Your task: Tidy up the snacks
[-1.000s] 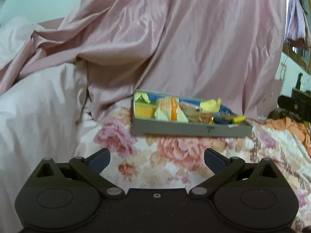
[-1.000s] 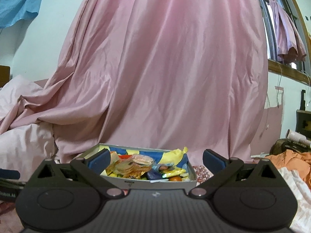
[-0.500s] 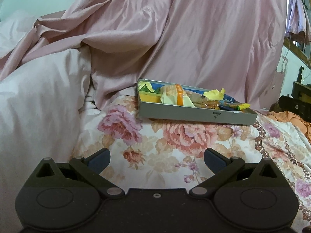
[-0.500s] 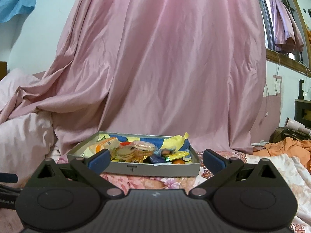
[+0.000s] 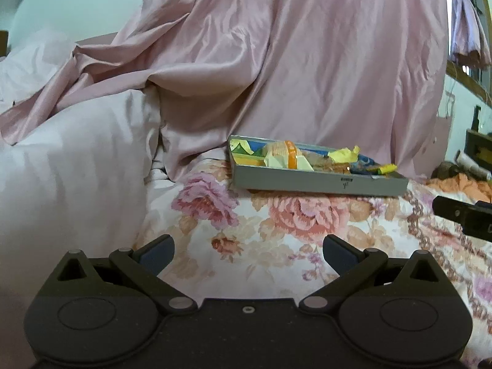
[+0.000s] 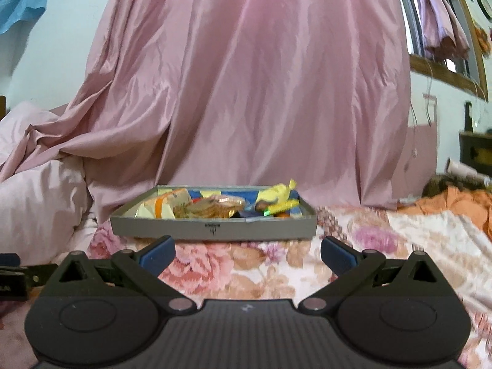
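Both views have pulled back and sunk lower than one second ago: more of the flowered bedspread (image 6: 276,264) now lies between each camera and the grey tray (image 6: 212,229), which has slid up and away from the fingers.

One pink curtain (image 6: 261,92) fills the space behind, at 12 o'clock. One bed carries everything; a pale pillow (image 5: 67,160) lies at 9 o'clock in the left view and an orange cloth (image 6: 461,203) at 3 o'clock in the right view.

One tray rests on the bedspread, at 12 o'clock from the right hand-held gripper (image 6: 246,253) and at 1 o'clock from the left hand-held gripper (image 5: 248,253). Both stand wide open and hold nothing, well apart from the tray.

Inside I count one packet with an orange band (image 5: 284,156), one clear bag of round biscuits (image 6: 215,206), one crumpled yellow wrapper (image 6: 276,192) and one yellow stick packet (image 5: 382,169); smaller pieces are too mixed to count.

I judge that the snacks are already gathered, and this looks like the retreat. If sorting goes on, the next move needs a low approach over the front wall.
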Demonstrator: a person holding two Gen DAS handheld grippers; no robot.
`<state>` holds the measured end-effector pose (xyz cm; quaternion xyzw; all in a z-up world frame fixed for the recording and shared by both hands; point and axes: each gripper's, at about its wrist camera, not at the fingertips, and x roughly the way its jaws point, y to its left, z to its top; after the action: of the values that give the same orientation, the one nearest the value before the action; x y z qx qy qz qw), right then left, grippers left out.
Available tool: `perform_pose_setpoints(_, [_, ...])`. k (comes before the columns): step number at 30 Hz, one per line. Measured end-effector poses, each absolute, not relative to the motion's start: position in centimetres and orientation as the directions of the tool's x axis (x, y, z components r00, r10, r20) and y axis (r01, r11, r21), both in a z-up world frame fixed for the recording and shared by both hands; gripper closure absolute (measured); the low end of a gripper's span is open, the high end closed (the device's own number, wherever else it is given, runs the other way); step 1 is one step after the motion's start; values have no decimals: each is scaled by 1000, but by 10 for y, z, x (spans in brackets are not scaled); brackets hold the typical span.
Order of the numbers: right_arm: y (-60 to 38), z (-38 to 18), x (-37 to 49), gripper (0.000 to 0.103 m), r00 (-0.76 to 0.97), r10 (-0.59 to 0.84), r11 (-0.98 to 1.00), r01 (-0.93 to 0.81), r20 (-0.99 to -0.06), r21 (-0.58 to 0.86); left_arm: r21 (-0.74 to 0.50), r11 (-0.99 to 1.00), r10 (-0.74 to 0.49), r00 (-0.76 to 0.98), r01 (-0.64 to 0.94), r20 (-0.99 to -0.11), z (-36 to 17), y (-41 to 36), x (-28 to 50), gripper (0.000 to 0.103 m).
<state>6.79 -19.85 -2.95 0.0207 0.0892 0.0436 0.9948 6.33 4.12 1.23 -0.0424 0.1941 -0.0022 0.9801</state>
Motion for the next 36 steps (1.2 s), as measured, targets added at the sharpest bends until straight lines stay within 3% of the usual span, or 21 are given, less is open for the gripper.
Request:
perform_pose_setpoints(14, [-190, -62, 62, 0, 958, 86, 996, -76, -275, 46, -78, 997, -54, 903, 23, -425, -6, 36, 64, 1])
perform_pose_setpoints(36, [-183, -73, 67, 0, 960, 59, 998, -56, -272, 19, -97, 995, -73, 896, 34, -438, -18, 33, 76, 1])
